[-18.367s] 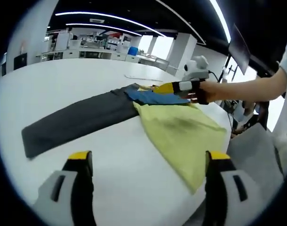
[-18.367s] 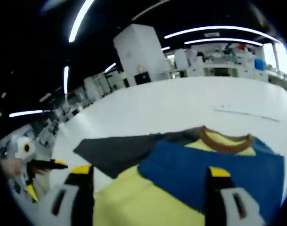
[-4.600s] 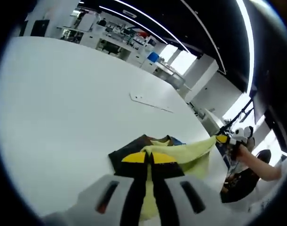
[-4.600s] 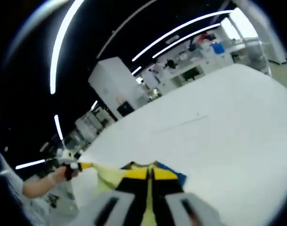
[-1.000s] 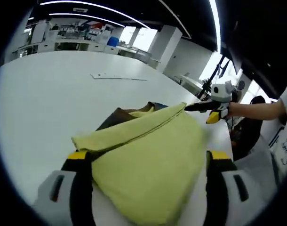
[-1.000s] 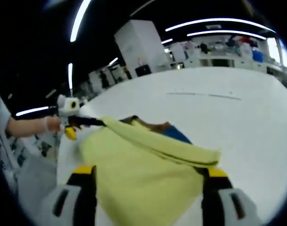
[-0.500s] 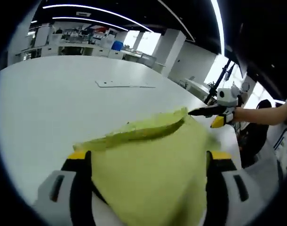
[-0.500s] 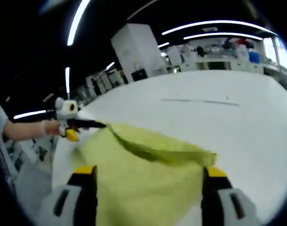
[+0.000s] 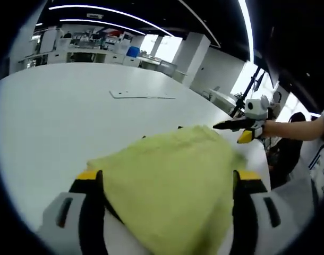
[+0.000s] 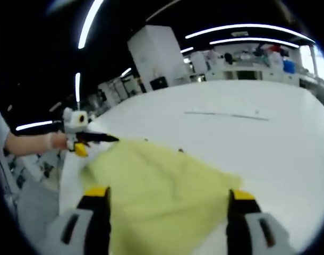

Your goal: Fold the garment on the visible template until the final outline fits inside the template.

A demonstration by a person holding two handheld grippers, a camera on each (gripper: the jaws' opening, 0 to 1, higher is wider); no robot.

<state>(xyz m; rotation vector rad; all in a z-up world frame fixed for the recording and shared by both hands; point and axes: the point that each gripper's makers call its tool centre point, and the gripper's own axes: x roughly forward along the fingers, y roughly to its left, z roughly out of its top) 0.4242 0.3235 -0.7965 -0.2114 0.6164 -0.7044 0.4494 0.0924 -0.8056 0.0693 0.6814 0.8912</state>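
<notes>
in the left gripper view, the yellow-green garment (image 9: 167,180) lies in a folded pile on the near part of the white counter (image 9: 50,111), between the spread jaws of the left hand-held gripper (image 9: 167,186), which holds nothing. it looks like thin, soft cloth, light and floppy, so i'd expect it to sag and slide when lifted; a corner or a folded edge seems the best place to pinch. the right hand-held gripper (image 9: 228,125) hovers at the far right corner of the pile; whether it pinches the cloth i cannot tell here.

in the right gripper view, the garment (image 10: 162,186) sits between that hand-held gripper's (image 10: 164,204) wide-apart jaws, empty. the cloth is plain yellow-green, rumpled, with uneven edges. a thin flat strip (image 10: 226,114) lies far off on the counter (image 10: 268,149).
</notes>
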